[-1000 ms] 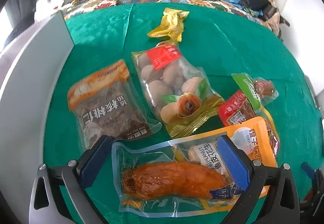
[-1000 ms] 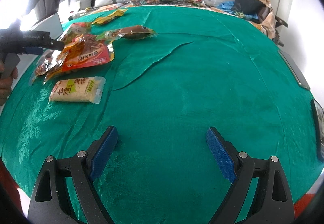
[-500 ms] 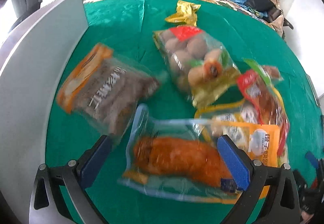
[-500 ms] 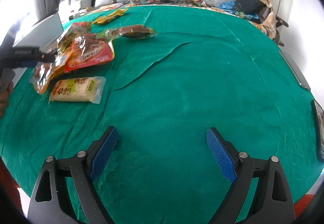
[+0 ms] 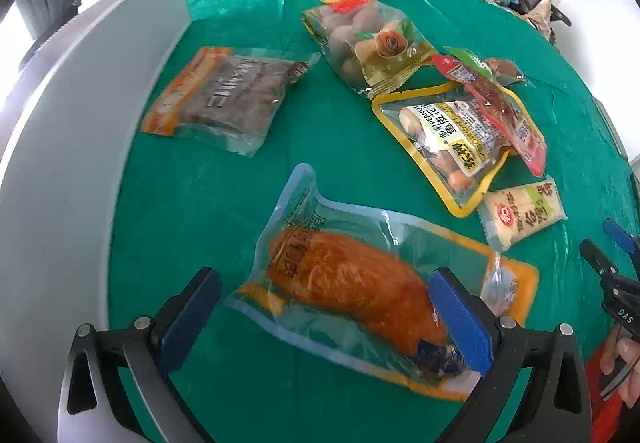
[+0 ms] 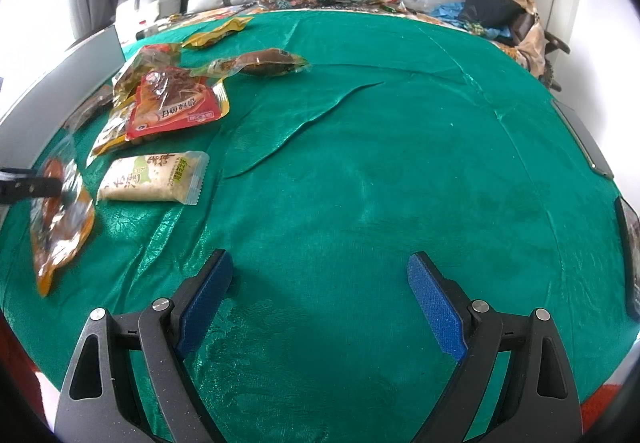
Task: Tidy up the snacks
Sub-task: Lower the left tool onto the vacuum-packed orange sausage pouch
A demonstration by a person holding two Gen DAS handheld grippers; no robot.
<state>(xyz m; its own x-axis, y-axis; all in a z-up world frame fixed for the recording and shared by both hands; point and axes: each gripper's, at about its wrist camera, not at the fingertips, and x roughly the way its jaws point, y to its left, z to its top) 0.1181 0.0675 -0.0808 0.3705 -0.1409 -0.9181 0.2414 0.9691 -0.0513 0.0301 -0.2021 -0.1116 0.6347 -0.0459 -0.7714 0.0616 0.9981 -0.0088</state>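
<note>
**Roast chicken pouch lifted by one corner over the green table**

The left gripper (image 5: 324,317) shows wide-spread jaws, yet the vacuum-sealed roast chicken pouch (image 5: 360,283) hangs between them: in the right wrist view it dangles, blurred, from a dark gripper tip at the left edge. Whether a pad actually pinches it I cannot tell. The pouch is clear, glossy film with an orange border, limp around a lumpy brown-orange piece, so it sags.

The right gripper (image 6: 320,295) hovers over bare cloth, jaws wide apart and empty, probably waiting.

On the table (image 6: 400,163), draped in shiny, creased green cloth, the other snacks lie clustered: a walnut-cake bag (image 5: 224,99), a crinkly clear bag of round pieces (image 5: 368,39), a yellow-edged peanut pouch (image 5: 448,143) under a red packet (image 5: 504,107), and a pale pillow-shaped rice cracker pack (image 5: 524,215). A grey-white box wall (image 5: 60,163) stands just beside them, likely the destination.
</note>
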